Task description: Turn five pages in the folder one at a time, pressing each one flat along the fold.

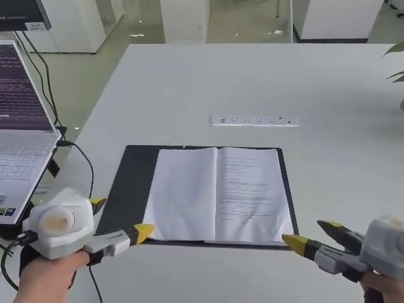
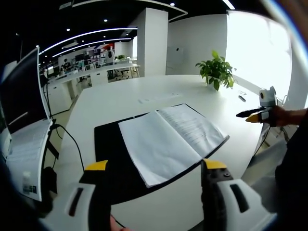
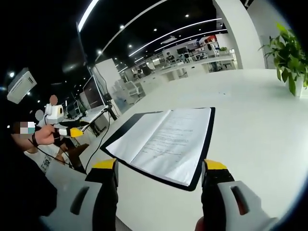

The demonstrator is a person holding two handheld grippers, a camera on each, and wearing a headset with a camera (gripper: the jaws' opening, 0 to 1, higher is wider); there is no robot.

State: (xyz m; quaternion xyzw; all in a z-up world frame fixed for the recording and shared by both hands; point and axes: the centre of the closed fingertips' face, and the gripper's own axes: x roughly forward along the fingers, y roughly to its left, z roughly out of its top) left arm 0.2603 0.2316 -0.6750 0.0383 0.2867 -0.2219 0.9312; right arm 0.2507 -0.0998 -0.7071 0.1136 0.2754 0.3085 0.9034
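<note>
While the folder (image 1: 126,189) lies open, a sheet (image 1: 180,192) flat at left, further turns are judged outstanding; left gripper (image 2: 155,166) and right gripper (image 3: 160,164) are held clear, jaws wide, empty.

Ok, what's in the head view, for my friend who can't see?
A black folder lies open on a white table, showing white paper pages. The open, yellow-tipped left gripper and right gripper are held near its front corners.

This is an open-plan office. A long white worktop (image 1: 189,82) carries a laptop (image 1: 22,126) and a power strip (image 1: 254,120), and a potted plant (image 2: 217,71) stands at its far end. Behind are rows of desks with monitors (image 2: 96,72), white columns (image 2: 154,41) and strip ceiling lights (image 3: 159,41).
</note>
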